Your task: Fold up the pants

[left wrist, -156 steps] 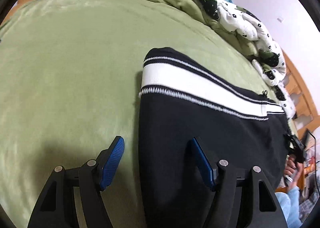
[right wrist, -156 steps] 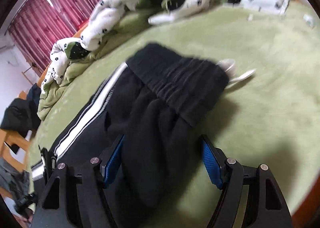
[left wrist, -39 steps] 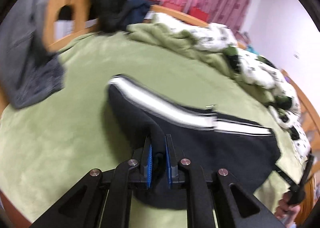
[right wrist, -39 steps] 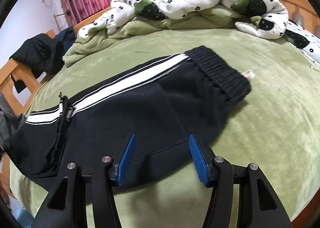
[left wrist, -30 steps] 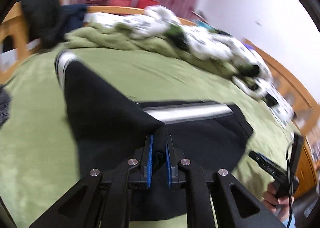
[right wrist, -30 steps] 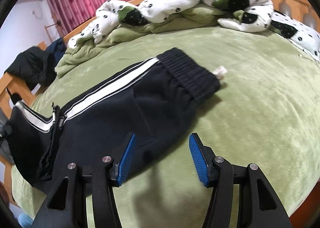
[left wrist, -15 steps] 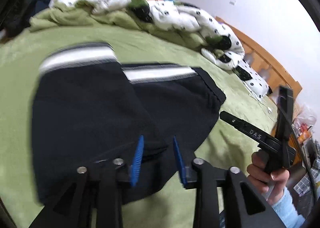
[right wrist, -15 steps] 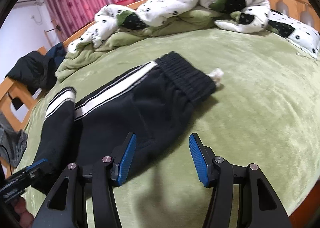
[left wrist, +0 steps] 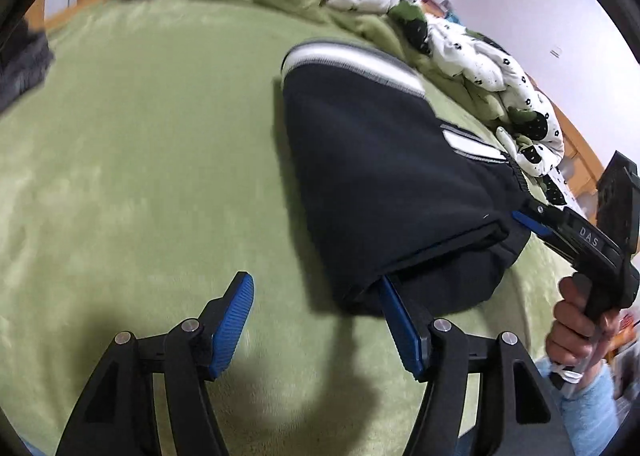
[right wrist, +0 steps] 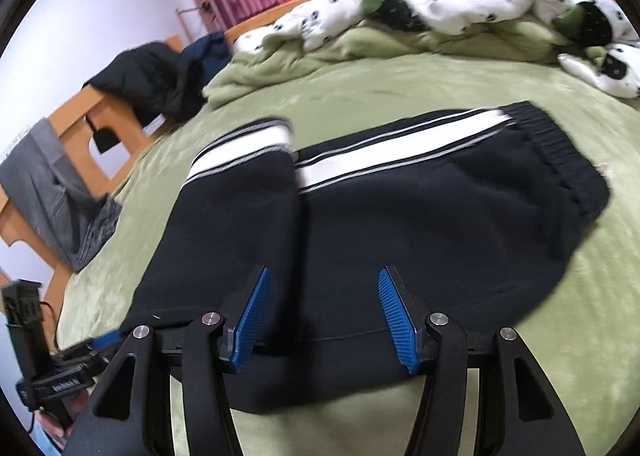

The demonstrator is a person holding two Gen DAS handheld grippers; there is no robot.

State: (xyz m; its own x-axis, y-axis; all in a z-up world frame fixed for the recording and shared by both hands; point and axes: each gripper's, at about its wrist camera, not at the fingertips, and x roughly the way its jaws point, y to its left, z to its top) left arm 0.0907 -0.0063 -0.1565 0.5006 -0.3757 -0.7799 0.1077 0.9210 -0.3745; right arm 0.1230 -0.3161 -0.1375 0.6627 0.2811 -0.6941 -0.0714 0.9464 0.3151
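Black pants (right wrist: 400,211) with a white side stripe lie on the green bed, the leg end folded over toward the waistband (right wrist: 560,159). In the left wrist view the folded pants (left wrist: 380,175) lie ahead and to the right. My left gripper (left wrist: 316,296) is open and empty, its right fingertip by the fold's near corner. My right gripper (right wrist: 324,288) is open and empty over the pants' near edge; it also shows in the left wrist view (left wrist: 560,223) at the pants' right edge.
A green bed cover (left wrist: 140,155) spreads all around. A rumpled white-and-green duvet (right wrist: 460,3) lies along the far side. Dark clothes (right wrist: 152,75) and grey trousers (right wrist: 56,191) hang on the wooden bed frame (right wrist: 80,115) at the left.
My left gripper carried the leg end over onto the upper part, opened and let it go, then drew back. My right gripper stayed open and moved in over the pants' near edge.
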